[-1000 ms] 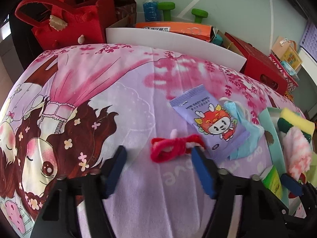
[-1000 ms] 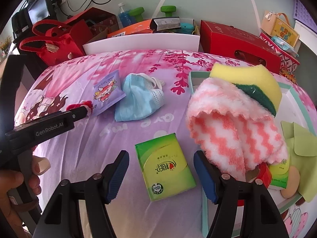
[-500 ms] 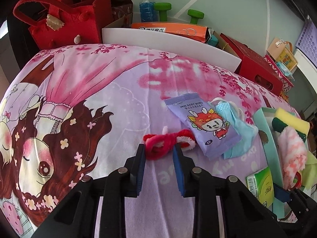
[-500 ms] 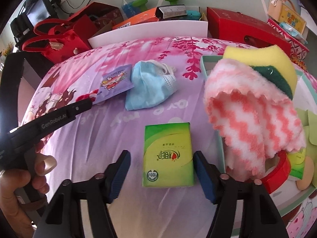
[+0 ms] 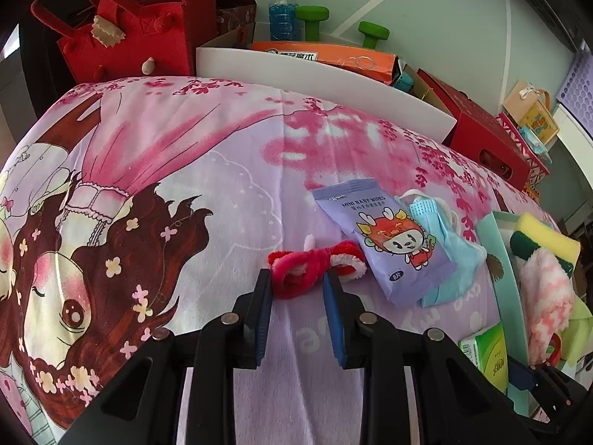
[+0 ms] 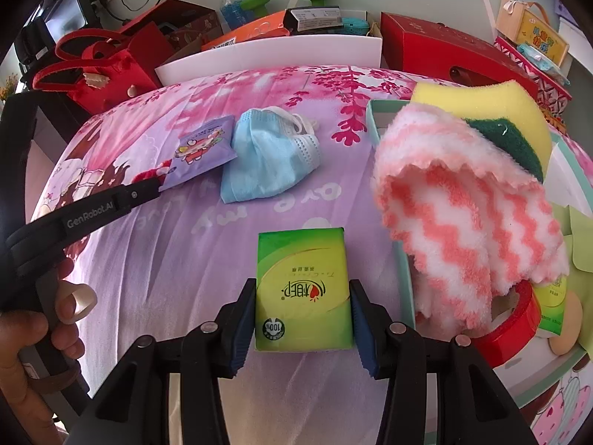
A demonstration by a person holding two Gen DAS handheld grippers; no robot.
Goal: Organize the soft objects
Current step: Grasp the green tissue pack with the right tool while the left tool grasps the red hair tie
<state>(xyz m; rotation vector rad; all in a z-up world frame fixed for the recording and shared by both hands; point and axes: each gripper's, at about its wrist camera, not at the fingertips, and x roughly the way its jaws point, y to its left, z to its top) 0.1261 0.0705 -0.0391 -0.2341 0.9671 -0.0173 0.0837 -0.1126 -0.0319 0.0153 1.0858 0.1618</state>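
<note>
On the pink and purple bedsheet lies a red fuzzy loop [image 5: 315, 259]. My left gripper [image 5: 296, 278] is shut on its near end, both blue pads against it. Right of it lie a purple baby wipes pack [image 5: 385, 237] and a blue face mask [image 5: 444, 252]. My right gripper [image 6: 303, 289] is closing its jaws on a green tissue pack [image 6: 302, 278], and the pads touch both long sides. A teal tray [image 6: 374, 118] to the right holds a pink-and-white towel [image 6: 463, 200] and a yellow-green sponge [image 6: 493, 100].
A red felt bag [image 5: 126, 33], a white foam board [image 5: 296, 74] and a red box [image 6: 444, 52] line the far edge of the bed. A hand [image 6: 33, 337] holds the left gripper's handle at the left of the right wrist view.
The left jaws went from wide apart to closed on the red loop. The right jaws narrowed until the pads met the sides of the green tissue pack, which now lies straight between them.
</note>
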